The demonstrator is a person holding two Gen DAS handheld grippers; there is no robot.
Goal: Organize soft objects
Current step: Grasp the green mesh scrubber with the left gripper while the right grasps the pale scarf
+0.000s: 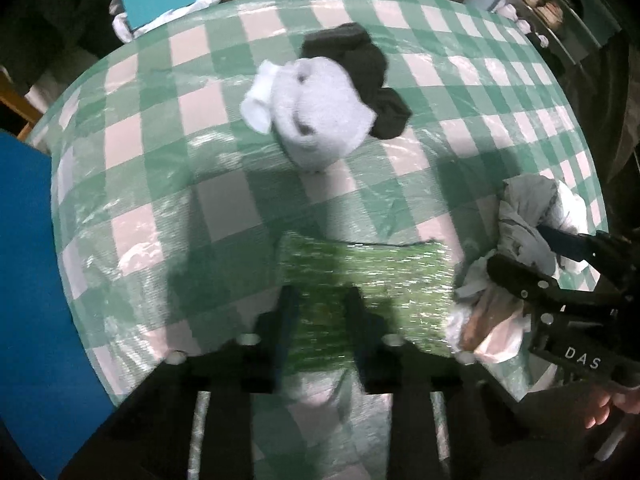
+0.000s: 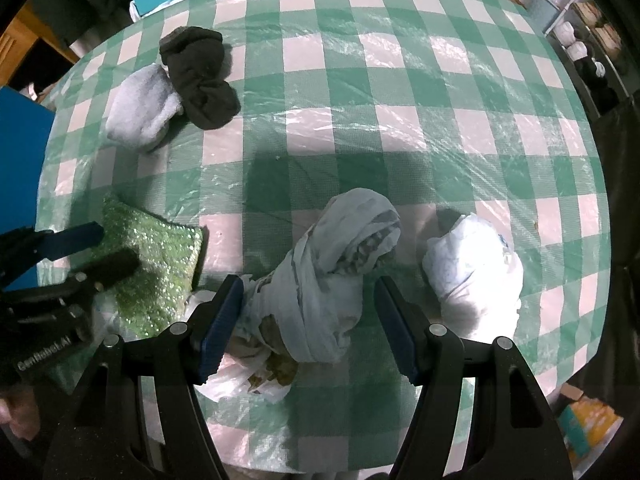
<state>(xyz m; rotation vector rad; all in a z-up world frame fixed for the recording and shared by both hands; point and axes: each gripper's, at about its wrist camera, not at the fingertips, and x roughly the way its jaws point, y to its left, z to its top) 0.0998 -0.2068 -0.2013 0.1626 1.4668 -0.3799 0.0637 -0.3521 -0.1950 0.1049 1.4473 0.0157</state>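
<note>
Left gripper [image 1: 320,300] pinching glittery green square cloth [image 1: 372,276] (pointing down at checked tablecloth [image 1: 460,92]). Right gripper [image 2: 310,312] spread around, not squeezing, pale grey knotted cloth bundle [image 2: 332,272].

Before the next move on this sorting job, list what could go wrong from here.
1. The left gripper pinches only one end of the glittery green cloth; lifted, it may slip out or sag.
2. That cloth lies against the pale rag bundle and the white plastic bag, so pulling it could drag them.
3. The right gripper stands open around the bundle; closing may catch the bag too.
</note>
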